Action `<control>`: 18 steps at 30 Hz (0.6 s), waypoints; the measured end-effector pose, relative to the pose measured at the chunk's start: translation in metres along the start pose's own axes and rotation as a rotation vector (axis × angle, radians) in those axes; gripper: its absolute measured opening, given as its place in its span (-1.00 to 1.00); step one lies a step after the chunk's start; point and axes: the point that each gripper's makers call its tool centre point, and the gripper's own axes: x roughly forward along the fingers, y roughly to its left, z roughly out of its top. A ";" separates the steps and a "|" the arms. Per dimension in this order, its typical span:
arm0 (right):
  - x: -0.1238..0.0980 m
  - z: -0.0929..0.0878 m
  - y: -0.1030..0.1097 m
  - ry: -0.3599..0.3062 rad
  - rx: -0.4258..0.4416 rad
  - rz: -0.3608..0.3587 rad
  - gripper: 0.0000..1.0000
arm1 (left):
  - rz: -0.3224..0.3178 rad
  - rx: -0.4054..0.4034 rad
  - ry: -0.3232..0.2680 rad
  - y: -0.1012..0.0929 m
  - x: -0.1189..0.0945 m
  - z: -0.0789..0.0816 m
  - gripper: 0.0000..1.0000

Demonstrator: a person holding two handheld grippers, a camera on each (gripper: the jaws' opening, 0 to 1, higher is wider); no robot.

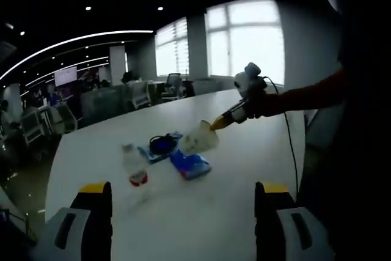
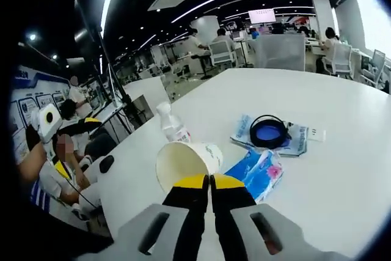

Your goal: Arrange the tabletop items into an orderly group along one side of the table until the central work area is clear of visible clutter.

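Indoors, white table (image 2: 342,151) in an open office, left tool (image 1: 183,212) open, right tool (image 2: 211,181) gripping paper cup (image 2: 186,163).

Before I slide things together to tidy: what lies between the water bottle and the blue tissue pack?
In the left gripper view, bare tabletop separates the bottle and tissue pack.

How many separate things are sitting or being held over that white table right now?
4: a paper cup pinched by the right gripper, a plastic bottle behind it, a blue tissue pack beside it, and a black-rimmed blue bowl on a booklet.
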 end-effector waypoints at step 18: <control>0.058 -0.008 0.021 0.168 -0.020 0.031 -1.00 | 0.025 -0.014 0.010 0.007 -0.011 -0.011 0.87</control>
